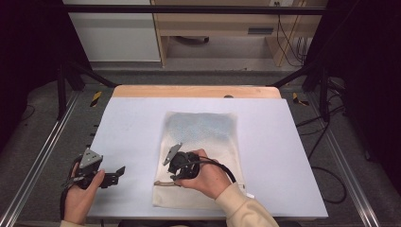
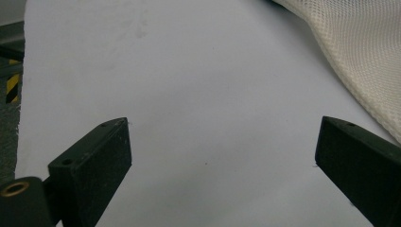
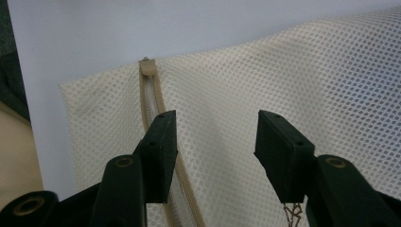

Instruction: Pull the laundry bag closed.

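Two grippers: left gripper idles wide at lower left; right gripper half-open over mesh bag mid-frame, nothing pinched; align with zipper pull before closing

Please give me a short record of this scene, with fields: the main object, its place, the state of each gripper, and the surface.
main object: cream mesh bag with a zipper along one edge
place: flat on the middle of the table, near the person's side
right gripper: over the bag near its zipper end, fingers apart, nothing pressed between them
left gripper: open wide over bare sheet, beside the bag, holding nothing
surface: pale sheet on a wooden table
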Demonstrator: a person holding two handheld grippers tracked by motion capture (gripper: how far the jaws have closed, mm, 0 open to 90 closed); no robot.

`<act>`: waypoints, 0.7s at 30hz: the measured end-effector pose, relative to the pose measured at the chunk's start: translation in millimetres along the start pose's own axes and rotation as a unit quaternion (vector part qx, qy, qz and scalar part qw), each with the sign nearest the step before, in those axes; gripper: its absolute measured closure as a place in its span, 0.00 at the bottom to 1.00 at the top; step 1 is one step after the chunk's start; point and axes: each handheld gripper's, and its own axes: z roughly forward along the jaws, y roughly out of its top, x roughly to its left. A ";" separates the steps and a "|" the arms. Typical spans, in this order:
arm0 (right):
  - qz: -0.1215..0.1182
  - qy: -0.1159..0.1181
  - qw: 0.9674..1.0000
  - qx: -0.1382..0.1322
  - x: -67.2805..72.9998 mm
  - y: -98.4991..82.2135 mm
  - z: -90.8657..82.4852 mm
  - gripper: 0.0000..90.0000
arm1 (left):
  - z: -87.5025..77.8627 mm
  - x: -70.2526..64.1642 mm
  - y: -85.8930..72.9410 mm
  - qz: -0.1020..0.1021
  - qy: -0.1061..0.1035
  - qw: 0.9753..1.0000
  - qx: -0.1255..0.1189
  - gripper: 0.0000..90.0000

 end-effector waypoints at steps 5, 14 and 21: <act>-0.012 0.011 1.000 0.010 1.8 8.4 1.2 0.62 | 0.9 0.1 0.5 -0.001 -0.001 1.000 0.002 0.05; -0.026 0.031 0.999 0.017 6.1 20.4 9.6 0.68 | 1.5 0.0 1.0 0.002 -0.004 1.000 0.005 0.05; -0.034 0.043 0.998 0.015 9.3 25.5 13.5 0.69 | 1.7 0.2 1.7 0.009 -0.003 1.000 0.008 0.05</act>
